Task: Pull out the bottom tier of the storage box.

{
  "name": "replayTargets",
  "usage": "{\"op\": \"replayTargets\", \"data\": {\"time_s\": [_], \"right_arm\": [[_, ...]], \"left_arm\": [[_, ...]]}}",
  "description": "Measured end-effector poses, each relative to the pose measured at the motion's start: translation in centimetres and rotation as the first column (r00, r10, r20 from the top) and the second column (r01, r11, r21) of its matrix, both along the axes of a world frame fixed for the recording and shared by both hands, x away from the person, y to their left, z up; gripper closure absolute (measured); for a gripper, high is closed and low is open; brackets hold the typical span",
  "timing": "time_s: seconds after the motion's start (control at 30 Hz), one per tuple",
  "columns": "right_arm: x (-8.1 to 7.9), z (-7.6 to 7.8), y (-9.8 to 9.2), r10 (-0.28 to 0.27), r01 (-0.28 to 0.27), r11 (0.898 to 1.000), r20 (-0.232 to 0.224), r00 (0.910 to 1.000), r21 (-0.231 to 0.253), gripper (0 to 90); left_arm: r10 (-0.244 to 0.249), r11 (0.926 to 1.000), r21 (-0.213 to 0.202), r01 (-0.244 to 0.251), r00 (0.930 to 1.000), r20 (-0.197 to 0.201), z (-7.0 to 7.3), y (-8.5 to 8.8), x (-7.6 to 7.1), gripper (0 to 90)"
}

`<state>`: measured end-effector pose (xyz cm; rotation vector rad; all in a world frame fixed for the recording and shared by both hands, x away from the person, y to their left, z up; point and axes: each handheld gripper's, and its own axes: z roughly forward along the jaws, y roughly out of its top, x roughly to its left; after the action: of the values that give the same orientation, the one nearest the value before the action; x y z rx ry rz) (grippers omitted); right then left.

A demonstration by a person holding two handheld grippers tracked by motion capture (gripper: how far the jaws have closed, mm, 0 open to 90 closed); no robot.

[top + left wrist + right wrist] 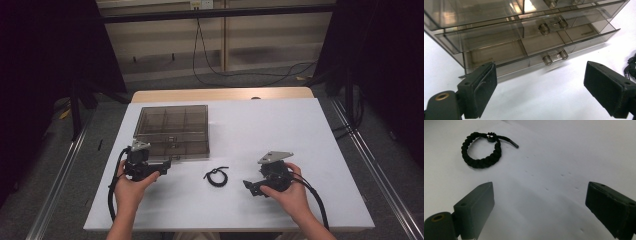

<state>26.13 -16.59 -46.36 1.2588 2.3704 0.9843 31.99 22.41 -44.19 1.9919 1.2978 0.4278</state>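
Jaws on both of our grippers stand spread wide with nothing between them. Our left gripper [165, 167] has blocky black jaws faced with flat, matte pads [485, 92], and it points at the front of a smoky, see-through plastic drawer box [172, 131] that sits on the far left part of the white desk [280, 125]. In the left gripper view we see its shallow drawers stacked one above another, each split by thin clear dividers, and the lowest drawer carries a small clear bar handle [555, 57] on two round posts. Our right gripper [251, 186] is held low over the near right part of the desk, aimed toward a black braided bracelet [481, 150]. That bracelet lies flat on bare desk between the two grippers, just in front of the box, a knotted cord ring with a short loose tail ending in a tip.
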Motion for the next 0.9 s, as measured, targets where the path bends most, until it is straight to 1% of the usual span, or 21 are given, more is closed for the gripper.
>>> {"op": "replayTargets", "data": {"time_s": [0.03, 0.07, 0.13, 0.17, 0.23, 0.27, 0.3, 0.33, 0.4, 0.43, 0.53, 0.57, 0.6, 0.67, 0.7, 0.77, 0.87, 0.9], "right_arm": [[0.1, 0.0, 0.3, 0.0, 0.0, 1.0, 0.001, 1.0, -0.001, 8.9], [0.3, 0.0, 0.5, 0.006, -0.006, 1.0, -0.002, 1.0, 0.002, 8.9], [0.5, 0.0, 1.0, 0.002, -0.002, 1.0, 0.0, 1.0, 0.017, 9.4], [0.7, 0.0, 1.3, 0.005, -0.005, 1.0, -0.003, 1.0, 0.021, 9.4], [0.9, 0.0, 1.7, 0.007, -0.007, 1.0, -0.003, 1.0, 0.011, 9.4], [1.0, 0.0, 2.0, 0.009, -0.009, 1.0, -0.003, 1.0, 0.018, 9.4], [1.1, 0.0, 2.2, 0.008, -0.008, 1.0, 0.002, 1.0, 0.009, 9.6], [1.2, 0.0, 2.4, 0.013, -0.013, 1.0, 0.001, 0.9999, 0.011, 9.7], [1.4, 0.1, 2.7, 0.018, -0.018, 1.0, -0.002, 0.9998, 0.009, 9.7], [1.5, 0.1, 2.9, 0.018, -0.018, 1.0, 0.003, 0.9998, 0.005, 10.0], [1.8, 0.0, 3.2, 0.011, -0.011, 1.0, -0.005, 0.9999, 0.027, 11.2], [2.0, -0.1, 3.2, 0.005, -0.005, 1.0, -0.006, 1.0, 0.028, 11.4], [2.1, -0.1, 3.3, 0.002, -0.002, 1.0, -0.007, 1.0, 0.031, 11.7], [2.3, -0.3, 3.4, 0.001, -0.001, 1.0, -0.008, 1.0, 0.03, 12.3], [2.4, -0.4, 3.4, -0.001, 0.001, 1.0, -0.007, 1.0, 0.031, 12.4], [2.5, -0.3, 3.4, -0.006, 0.006, 0.999, -0.008, 0.9999, 0.033, 13.7], [2.7, -0.3, 3.5, -0.008, 0.008, 0.999, -0.001, 1.0, 0.04, 13.9], [2.7, -0.3, 3.6, -0.004, 0.004, 0.999, -0.001, 1.0, 0.046, 13.8]], "left_arm": [[0.005, 1.0, -0.007, -0.005, 1.0, 0.0, 0.0, 0.0, 0.0, 11.7], [0.001, 1.0, -0.003, -0.001, 1.0, -0.001, 0.0, 0.2, 0.0, 11.7], [-0.003, 1.0, 0.001, 0.003, 1.0, 0.0, 0.0, 0.3, 0.0, 11.7], [0.007, 1.0, -0.005, -0.007, 1.0, 0.001, -0.1, 0.4, 0.0, 11.7], [0.003, 1.0, 0.001, -0.003, 1.0, 0.001, -0.1, 0.6, 0.0, 11.6], [0.003, 1.0, 0.003, -0.003, 1.0, 0.0, 0.0, 0.7, 0.0, 11.6], [0.008, 0.9999, -0.005, -0.008, 0.9999, 0.005, -0.1, 0.8, 0.0, 11.7], [-0.001, 1.0, 0.002, 0.001, 1.0, 0.002, 0.0, 0.9, 0.0, 11.7], [-0.009, 0.9998, 0.016, 0.009, 0.9999, 0.009, -0.1, 1.1, 0.1, 11.8], [-0.007, 0.9999, 0.013, 0.007, 1.0, 0.006, -0.1, 1.1, 0.1, 11.8], [-0.016, 0.9997, 0.018, 0.016, 0.9999, 0.004, -0.1, 1.5, 0.2, 12.0], [-0.019, 0.9998, 0.011, 0.019, 0.9998, -0.001, -0.1, 1.5, 0.2, 12.1], [-0.019, 0.9997, 0.015, 0.019, 0.9998, -0.001, -0.1, 1.6, 0.2, 12.3], [-0.011, 0.9999, 0.004, 0.011, 0.9999, 0.002, -0.1, 1.7, 0.1, 12.3], [-0.019, 0.9998, 0.003, 0.019, 0.9998, -0.004, -0.1, 1.9, 0.2, 12.3], [-0.027, 0.9996, 0.009, 0.027, 0.9996, -0.004, -0.2, 2.1, 0.2, 12.3], [-0.021, 0.9998, -0.001, 0.021, 0.9998, -0.005, -0.2, 2.2, 0.3, 12.8], [-0.023, 0.9997, 0.005, 0.023, 0.9997, -0.004, -0.2, 2.2, 0.3, 13.5]]}}
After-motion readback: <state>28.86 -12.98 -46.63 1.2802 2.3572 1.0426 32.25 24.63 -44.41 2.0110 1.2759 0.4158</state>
